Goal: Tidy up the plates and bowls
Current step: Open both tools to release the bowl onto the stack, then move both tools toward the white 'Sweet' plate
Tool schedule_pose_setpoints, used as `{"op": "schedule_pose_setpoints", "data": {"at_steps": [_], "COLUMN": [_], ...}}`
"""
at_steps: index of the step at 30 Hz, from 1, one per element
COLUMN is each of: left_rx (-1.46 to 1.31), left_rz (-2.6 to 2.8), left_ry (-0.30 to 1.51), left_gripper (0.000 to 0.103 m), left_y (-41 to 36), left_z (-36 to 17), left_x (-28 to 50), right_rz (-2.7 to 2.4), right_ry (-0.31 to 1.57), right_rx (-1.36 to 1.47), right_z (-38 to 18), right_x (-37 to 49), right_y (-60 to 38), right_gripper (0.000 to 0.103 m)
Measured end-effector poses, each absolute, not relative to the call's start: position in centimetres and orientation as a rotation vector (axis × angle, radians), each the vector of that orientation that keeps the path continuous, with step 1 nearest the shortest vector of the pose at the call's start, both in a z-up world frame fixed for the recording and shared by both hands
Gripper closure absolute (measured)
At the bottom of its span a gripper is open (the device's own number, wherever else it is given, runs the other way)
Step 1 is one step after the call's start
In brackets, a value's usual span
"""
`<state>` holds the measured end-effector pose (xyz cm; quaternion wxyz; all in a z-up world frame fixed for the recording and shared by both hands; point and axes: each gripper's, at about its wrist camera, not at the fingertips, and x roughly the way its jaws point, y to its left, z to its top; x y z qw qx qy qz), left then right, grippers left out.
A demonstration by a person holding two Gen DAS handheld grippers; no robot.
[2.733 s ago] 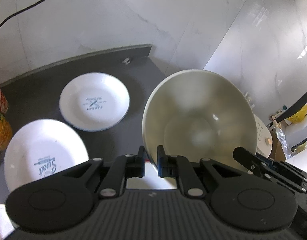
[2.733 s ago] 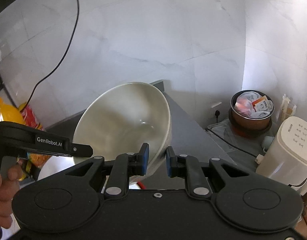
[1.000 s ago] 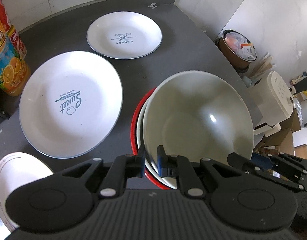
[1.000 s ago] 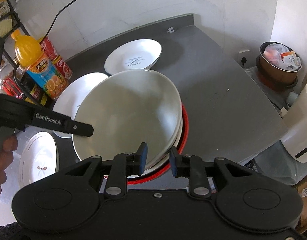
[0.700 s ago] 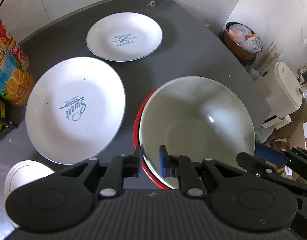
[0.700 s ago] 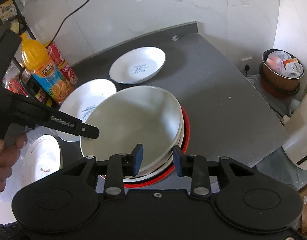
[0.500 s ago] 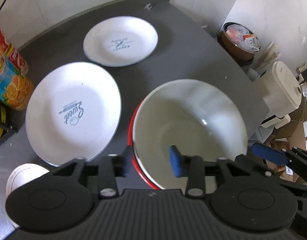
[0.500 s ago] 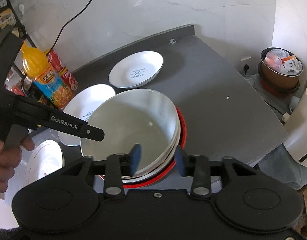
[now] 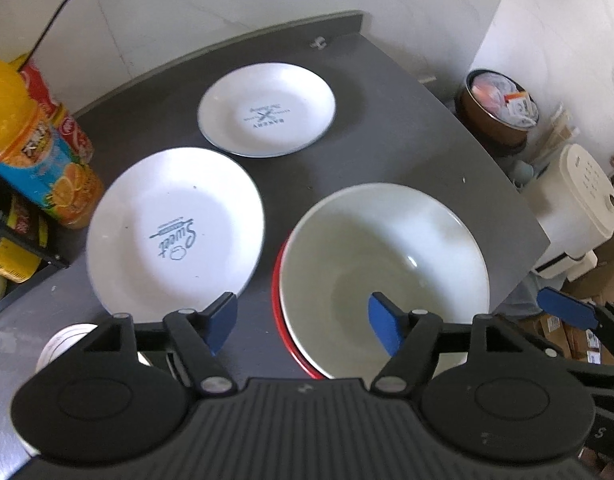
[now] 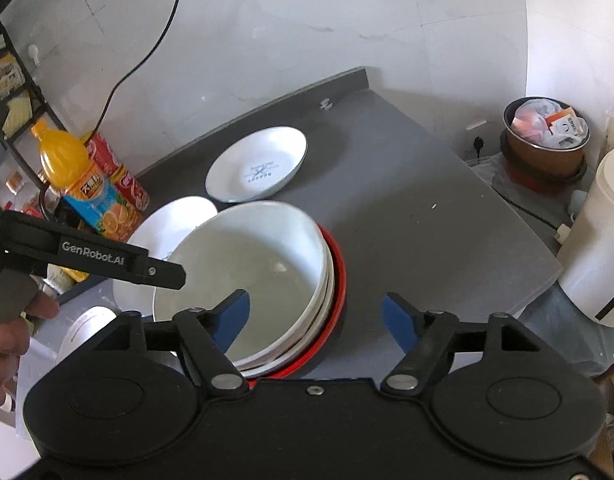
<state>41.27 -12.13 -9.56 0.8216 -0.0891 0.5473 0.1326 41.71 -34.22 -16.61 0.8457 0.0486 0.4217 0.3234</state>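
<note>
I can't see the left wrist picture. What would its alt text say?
An open left gripper hovers over a large white bowl nested in a red-rimmed stack on a dark counter. Two white plates, "Sweet" and "Bakery", lie beyond, with an orange juice bottle at left.

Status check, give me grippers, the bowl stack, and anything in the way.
Left gripper and right gripper open, empty. Cream bowl nested in the bowl stack on the counter. Two white plates unstacked; nothing blocking.

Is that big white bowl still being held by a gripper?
No, both grippers are open, and the bowl sits free on the stack.
</note>
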Motion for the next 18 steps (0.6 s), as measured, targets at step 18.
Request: {"op": "schedule_pose_setpoints", "data": {"at_steps": [18], "left_rx": [-0.239], "left_rz": [0.309], "left_ry": [1.106], "left_gripper": [0.025], "left_y": [-6.0], "left_z": [-8.6], "left_x": [39.7], "right_rz": [0.56], "right_ry": [0.805], "right_rx": [0.136], "right_z": [-15.0], "right_x": [40.8], "right_y": [-31.3], "right_gripper": [0.012]}}
